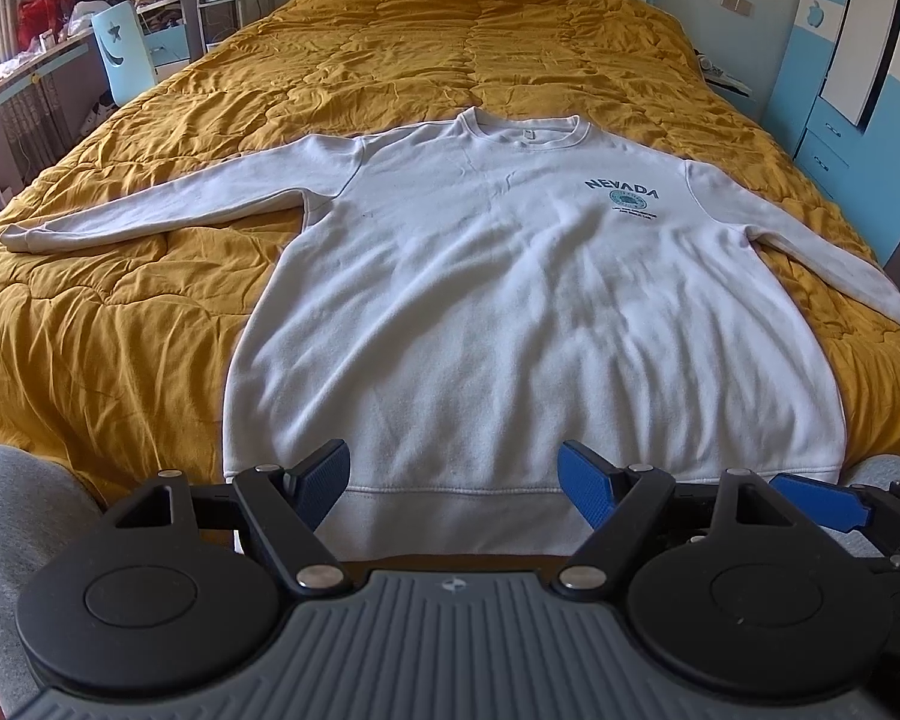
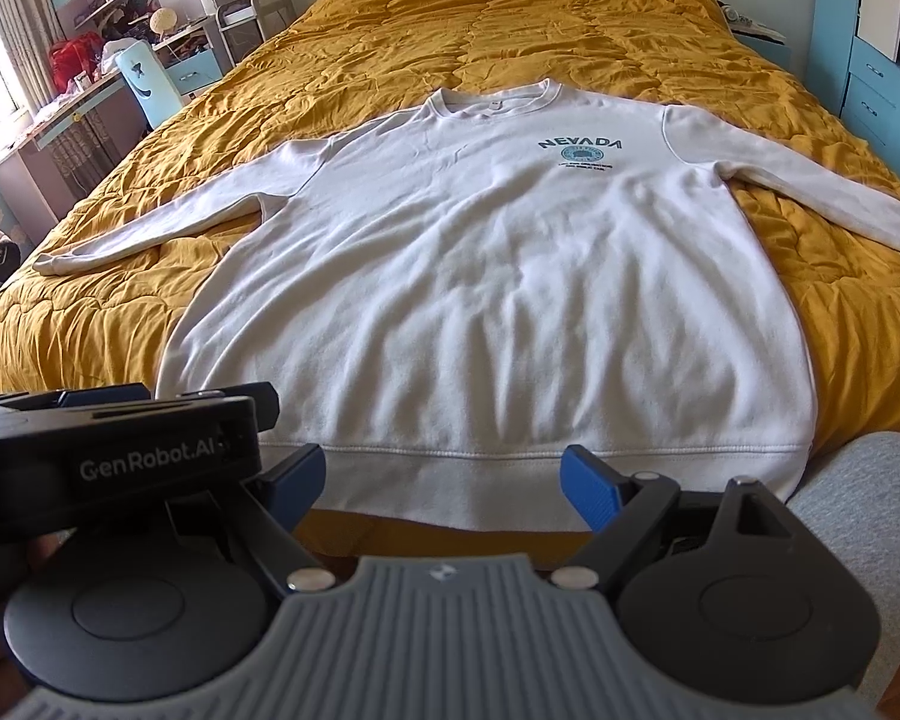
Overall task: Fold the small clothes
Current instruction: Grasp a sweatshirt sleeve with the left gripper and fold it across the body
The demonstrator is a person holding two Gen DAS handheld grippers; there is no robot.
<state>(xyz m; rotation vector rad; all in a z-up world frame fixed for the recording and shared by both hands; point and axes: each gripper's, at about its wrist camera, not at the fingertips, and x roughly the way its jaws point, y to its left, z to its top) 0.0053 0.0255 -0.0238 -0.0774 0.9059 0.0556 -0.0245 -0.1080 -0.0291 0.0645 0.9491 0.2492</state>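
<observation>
White fleece, long-sleeved: the sweatshirt (image 1: pixel 498 300) lies flat, front side up, on the mustard quilted bedspread (image 1: pixel 150 324) of the bed. Its long axis runs from the ribbed hem, nearest me, straight away to the crew neck, which points toward the headboard. Both sleeves are spread outward to either side, across that axis, angling slightly back toward me; the left cuff rests on the quilt, the right cuff runs out past the frame edge. The body shows shallow lengthwise creases.

Legible writing: "NEVADA" in dark arched capitals on the chest print (image 2: pixel 579 147), on the right as I see it, above a round teal emblem. Two small lines of text sit beneath; I cannot read them. A small tag shows inside the collar, too small to read.

My left gripper (image 1: pixel 453 480) hovers over the hem band, its blue-padded fingers (image 1: pixel 324 480) wide apart, nothing between them. My right gripper (image 2: pixel 441 480) sits at the same hem edge, likewise spread and holding nothing. In the right wrist view, the left unit's casing crosses the lower left and bears "GenRobot.AI" in pale lettering.

Beyond the bed, a light blue chair (image 1: pixel 123 51) stands at a cluttered desk on the left.
</observation>
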